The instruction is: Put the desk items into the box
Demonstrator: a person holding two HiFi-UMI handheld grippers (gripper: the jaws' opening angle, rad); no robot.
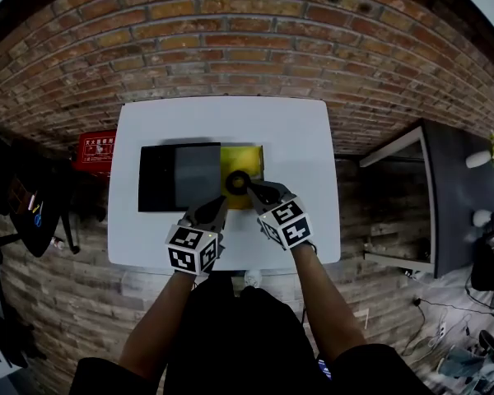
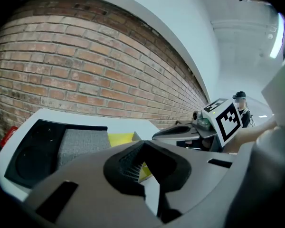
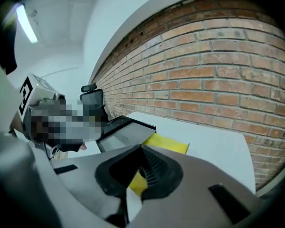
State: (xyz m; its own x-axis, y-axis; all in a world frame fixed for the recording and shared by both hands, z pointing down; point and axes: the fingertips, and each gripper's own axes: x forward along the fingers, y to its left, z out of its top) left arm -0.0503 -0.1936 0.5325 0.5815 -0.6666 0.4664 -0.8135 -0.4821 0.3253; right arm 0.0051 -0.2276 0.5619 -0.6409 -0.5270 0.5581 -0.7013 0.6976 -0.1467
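Right gripper, nearest and pressed together with nothing seen in its grip, should spread, settle squarely over the yellow pad just right of the black box, then carry it left inside.

Grey claws, black-white marker cubes

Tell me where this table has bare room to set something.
Bare: table right of the yellow item, and the strip behind the black box toward the brick wall. Crowded: front middle, where left gripper and right gripper hang.
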